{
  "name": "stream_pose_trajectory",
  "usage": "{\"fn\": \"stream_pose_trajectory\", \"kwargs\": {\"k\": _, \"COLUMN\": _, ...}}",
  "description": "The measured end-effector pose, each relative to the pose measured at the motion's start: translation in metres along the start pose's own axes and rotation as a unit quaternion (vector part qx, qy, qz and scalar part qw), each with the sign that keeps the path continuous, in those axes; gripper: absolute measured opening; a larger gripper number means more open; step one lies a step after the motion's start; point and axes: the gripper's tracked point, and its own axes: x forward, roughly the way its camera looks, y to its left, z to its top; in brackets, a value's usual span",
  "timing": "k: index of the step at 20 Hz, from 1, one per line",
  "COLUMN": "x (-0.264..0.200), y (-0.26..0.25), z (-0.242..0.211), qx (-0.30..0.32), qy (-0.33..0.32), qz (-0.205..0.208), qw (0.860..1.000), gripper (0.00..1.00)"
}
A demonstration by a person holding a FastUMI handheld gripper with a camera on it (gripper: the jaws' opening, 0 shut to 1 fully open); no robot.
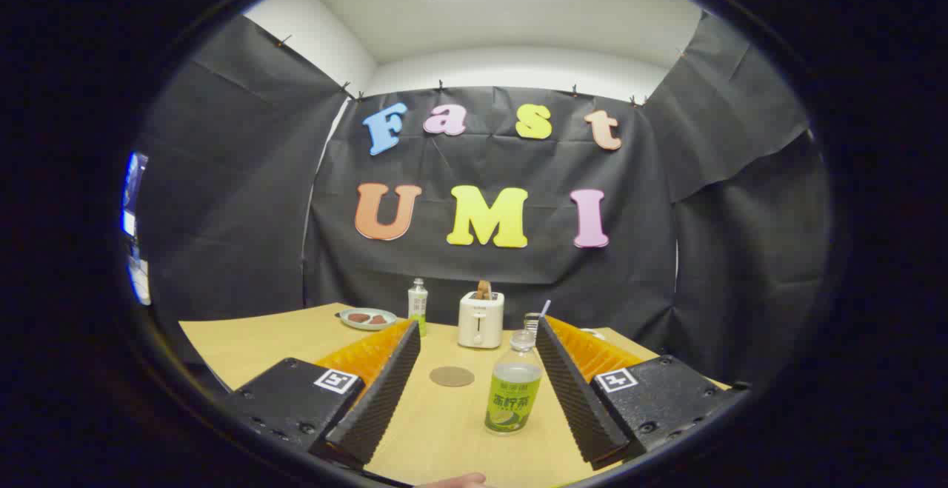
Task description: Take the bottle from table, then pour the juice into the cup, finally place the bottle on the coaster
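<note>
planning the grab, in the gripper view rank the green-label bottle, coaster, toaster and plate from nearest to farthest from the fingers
The gripper is open.
1. Green-label bottle: between the fingers, beside the right one.
2. Coaster: on the table, between the fingers, a little farther in.
3. Toaster: beyond the fingertips, centre.
4. Plate: far left, by the table's back edge; close to the toaster in depth, hard to call.

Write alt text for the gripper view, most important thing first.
The gripper is open, its fingers either side of a juice bottle standing untouched on the wooden table. A round coaster lies beside the bottle; beyond stand a toaster, a cup with a straw, a second bottle and a plate.
</note>
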Motion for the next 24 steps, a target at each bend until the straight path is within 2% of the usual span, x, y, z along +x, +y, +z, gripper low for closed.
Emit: {"fn": "stream_pose_trajectory", "kwargs": {"k": 24, "x": 0.007, "y": -0.008, "z": -0.014, "qx": 0.012, "qy": 0.024, "qz": 0.001, "qw": 1.0, "gripper": 1.0}}
